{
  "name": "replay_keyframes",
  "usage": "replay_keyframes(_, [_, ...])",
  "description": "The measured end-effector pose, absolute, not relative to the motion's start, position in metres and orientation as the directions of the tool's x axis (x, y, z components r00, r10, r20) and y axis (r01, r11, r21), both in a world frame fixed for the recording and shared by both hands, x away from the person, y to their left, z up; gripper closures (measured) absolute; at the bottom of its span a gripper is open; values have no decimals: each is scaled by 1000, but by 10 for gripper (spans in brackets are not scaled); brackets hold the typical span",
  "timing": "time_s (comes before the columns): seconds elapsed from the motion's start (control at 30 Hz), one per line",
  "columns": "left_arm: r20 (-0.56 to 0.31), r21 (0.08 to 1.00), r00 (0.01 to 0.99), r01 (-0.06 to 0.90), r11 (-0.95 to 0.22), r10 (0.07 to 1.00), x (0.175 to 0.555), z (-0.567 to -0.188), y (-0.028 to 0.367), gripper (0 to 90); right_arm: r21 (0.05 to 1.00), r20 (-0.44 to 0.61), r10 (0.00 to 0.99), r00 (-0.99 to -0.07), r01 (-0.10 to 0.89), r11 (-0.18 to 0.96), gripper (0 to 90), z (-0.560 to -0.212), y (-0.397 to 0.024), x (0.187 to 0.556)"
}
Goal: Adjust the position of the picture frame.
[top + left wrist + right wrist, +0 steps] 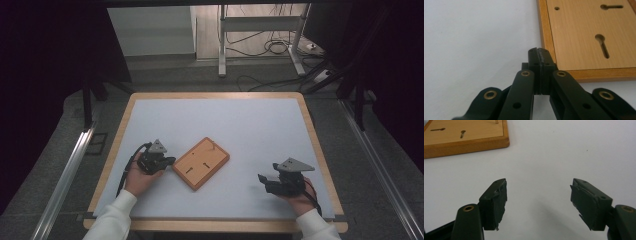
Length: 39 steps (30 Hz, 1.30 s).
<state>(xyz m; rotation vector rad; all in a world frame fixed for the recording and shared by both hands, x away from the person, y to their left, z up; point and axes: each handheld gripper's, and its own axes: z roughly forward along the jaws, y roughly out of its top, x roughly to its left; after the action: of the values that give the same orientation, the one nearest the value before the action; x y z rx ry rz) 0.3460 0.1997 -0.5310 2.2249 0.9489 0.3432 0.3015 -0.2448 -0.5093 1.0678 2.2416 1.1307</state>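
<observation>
A flat wooden board [201, 162] with two keyhole slots and a darker frame lies turned at an angle in the middle of the white table top. My left gripper [170, 161] rests just left of it, jaws pressed together with nothing between them; in the left gripper view its tips [539, 51] touch or nearly touch the board's frame [599, 73]. My right gripper [262, 178] sits at the lower right, apart from the board, jaws spread wide over bare table [538, 185]. The board's corner [464, 142] shows at the upper left of the right gripper view, with a small peg at its far edge.
The table [320, 150] has a wooden rim around its white surface. Beyond it stand a metal frame's legs [221, 50] and loose cables [270, 47] on the floor. Dark curtains hang at both sides.
</observation>
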Motion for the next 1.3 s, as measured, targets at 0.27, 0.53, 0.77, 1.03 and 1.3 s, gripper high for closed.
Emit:
replay_keyframes(0.27, [-29, 679, 702, 537, -501, 712, 344, -532, 201, 900, 814, -20, 783, -621, 445, 374, 292, -509, -246, 302])
replay_keyframes(0.53, [-31, 675, 727, 522, -522, 686, 339, -531, 197, 900, 814, -21, 785, -619, 446, 373, 292, -509, -246, 302])
replay_keyframes(0.77, [-47, 669, 746, 517, -533, 665, 330, -530, 188, 900, 815, -22, 789, -614, 445, 370, 292, -508, -247, 302])
replay_keyframes(1.03, [-50, 679, 774, 490, -546, 632, 321, -527, 178, 899, 814, -15, 786, -619, 449, 369, 292, -509, -247, 303])
replay_keyframes(1.3, [-67, 682, 783, 488, -545, 618, 318, -527, 174, 899, 813, -13, 785, -620, 451, 370, 290, -509, -247, 303])
